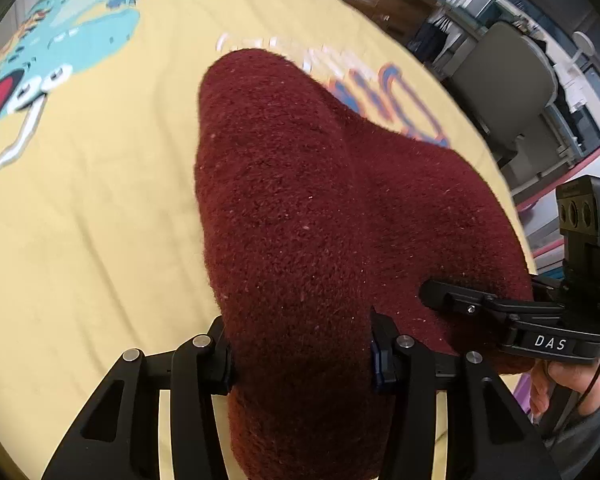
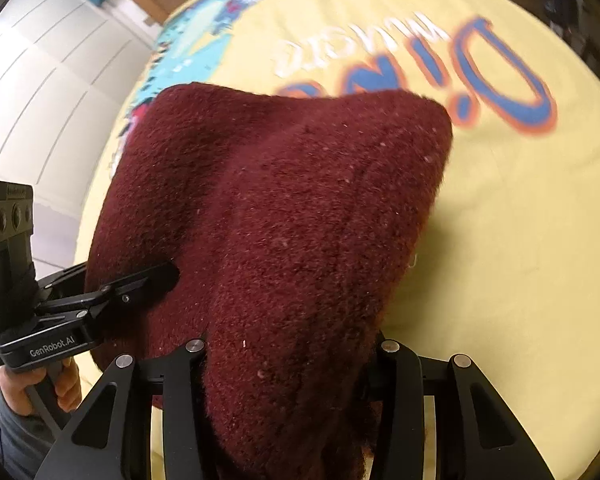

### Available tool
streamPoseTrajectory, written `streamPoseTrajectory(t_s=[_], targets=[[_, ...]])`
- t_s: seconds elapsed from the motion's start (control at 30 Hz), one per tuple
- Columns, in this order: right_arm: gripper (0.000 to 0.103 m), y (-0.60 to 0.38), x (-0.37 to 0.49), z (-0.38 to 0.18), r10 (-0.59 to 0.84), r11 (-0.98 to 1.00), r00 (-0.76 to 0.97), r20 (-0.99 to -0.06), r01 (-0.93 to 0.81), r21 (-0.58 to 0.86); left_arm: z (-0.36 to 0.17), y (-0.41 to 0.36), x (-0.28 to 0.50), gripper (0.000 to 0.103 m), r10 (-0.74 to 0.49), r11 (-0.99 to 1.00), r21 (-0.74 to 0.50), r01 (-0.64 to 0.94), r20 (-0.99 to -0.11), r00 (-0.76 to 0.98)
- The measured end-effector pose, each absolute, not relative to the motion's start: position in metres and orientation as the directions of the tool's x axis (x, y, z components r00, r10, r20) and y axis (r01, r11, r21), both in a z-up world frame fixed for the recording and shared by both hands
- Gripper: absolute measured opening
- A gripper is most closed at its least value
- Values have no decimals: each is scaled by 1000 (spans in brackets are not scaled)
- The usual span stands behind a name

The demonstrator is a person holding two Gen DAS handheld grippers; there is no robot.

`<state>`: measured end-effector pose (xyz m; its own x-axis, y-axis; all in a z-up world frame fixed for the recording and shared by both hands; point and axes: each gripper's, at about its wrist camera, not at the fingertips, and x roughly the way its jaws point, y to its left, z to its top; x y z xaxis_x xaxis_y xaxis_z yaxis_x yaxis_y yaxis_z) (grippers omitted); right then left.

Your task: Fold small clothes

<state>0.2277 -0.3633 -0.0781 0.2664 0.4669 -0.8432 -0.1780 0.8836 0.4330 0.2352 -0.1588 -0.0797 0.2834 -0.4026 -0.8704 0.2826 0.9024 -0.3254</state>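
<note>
Yellow cloth (image 1: 80,220) with a cartoon dinosaur print and big blue and orange letters covers the whole surface under both cameras; whether a bed or a table is below it cannot be told. Beyond its far edge the left wrist view shows a grey office chair (image 1: 504,92) and some shelves, and the right wrist view shows white panelled doors (image 2: 52,80).

On this cloth lies the small garment to fold, a dark red fuzzy knit piece (image 1: 300,200). Its near edge is raised, and the far part hangs down and reaches the yellow cloth.

At the left corner of that edge, the left gripper (image 1: 302,356) has its jaws clamped on the red fabric, which bunches thick between them. At the right corner, the right gripper (image 2: 288,364) also holds the fabric, with jaws pressed on a thick fold of it. Each gripper appears in the other camera, gripping the side of the garment, with a hand (image 2: 40,388) in a grey sleeve around its handle.
</note>
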Motion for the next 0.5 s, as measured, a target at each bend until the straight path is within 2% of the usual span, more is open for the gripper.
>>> streamPoseTrajectory(t_s=[0.23, 0.5], targets=[[46, -291, 230, -42, 496, 860, 280, -822, -289, 421, -37, -95, 227, 43, -412, 907, -337, 251, -834, 368], [47, -216, 232, -89, 466, 867, 192, -864, -293, 403, -65, -30, 207, 43, -362, 932, -328, 153, -858, 366]])
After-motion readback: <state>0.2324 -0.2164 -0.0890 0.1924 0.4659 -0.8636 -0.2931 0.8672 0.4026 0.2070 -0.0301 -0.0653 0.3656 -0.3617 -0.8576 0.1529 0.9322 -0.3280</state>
